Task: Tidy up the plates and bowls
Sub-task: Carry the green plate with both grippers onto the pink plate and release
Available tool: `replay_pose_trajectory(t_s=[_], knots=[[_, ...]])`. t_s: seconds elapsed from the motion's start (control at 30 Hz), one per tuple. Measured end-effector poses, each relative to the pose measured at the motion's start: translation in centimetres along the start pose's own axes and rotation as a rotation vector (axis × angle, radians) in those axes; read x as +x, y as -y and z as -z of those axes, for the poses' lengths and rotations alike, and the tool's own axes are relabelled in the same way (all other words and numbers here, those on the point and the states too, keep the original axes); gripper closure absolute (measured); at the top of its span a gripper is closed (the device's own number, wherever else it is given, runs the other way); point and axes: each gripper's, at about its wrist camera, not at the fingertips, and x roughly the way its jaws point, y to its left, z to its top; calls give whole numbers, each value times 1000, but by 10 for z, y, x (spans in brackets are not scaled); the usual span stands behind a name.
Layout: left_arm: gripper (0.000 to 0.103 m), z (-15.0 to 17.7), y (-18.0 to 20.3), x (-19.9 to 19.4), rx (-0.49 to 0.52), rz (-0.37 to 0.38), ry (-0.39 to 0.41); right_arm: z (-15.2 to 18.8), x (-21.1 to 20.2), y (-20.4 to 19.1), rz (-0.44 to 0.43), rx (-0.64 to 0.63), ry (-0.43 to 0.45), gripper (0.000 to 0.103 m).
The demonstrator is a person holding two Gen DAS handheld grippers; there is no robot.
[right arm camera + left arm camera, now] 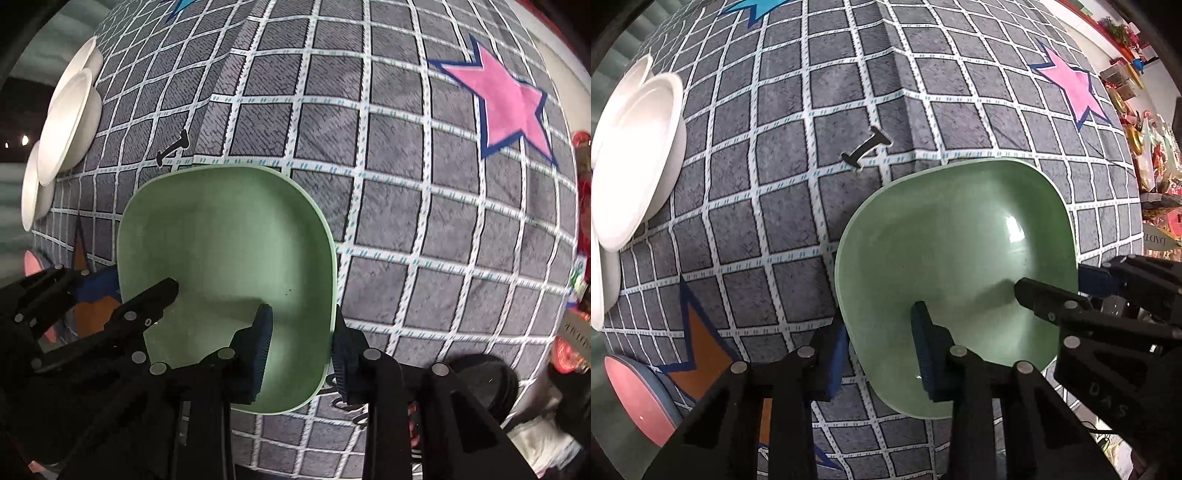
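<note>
**mo_k:** So which step is this? Both tongs are on the same green bowl [960,280], which seems like overkill.

**plateguy:** Looks like the pick-up or carry stage to me. The bowl sits roughly mid-bench on the grey checked cloth [812,147], just below the little black bone print [866,147]. The left tongs [882,350] straddle its left rim, one blue pad inside the bowl and one outside. The right tongs [301,345] do the same on the right rim. Neither looks fully squeezed; there's a visible gap around the wall on each side, so I'd call them both parted, not gripping yet. Can't tell if the bowl is lifted or resting on the cloth.

**mo_k:** And where does it go?

**plateguy:** My guess is toward the stack of white bowls [635,158] at the far left edge of the bench. There's also a pink plate [639,402] on a blue one down at the near left corner, so sorting by type seems to be the plan.

**mo_k:** Next move, then?

**plateguy:** Pinch both pairs down on the rim first. It's thin and smooth, so an uneven squeeze could tip it. Then lift level and carry left, well clear of the white stack's rims.
</note>
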Motion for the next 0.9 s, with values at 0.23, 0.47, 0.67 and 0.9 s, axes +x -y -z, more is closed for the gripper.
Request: replay_pose_trajectory(t_s=[0.23,0.47,0.67,0.9], knots=[[67,17,-3,6,-5,-9,-11,18,19,-28,-12,-31,-40,70],[67,42,-15,14,3,-16,-9,43,41,-79,-25,-30,-68,70],[67,59,-30,17,16,-6,-11,56,55,-117,-43,-5,-87,70],[67,74,-71,9,-10,10,18,70,43,-189,-49,-9,-77,70]])
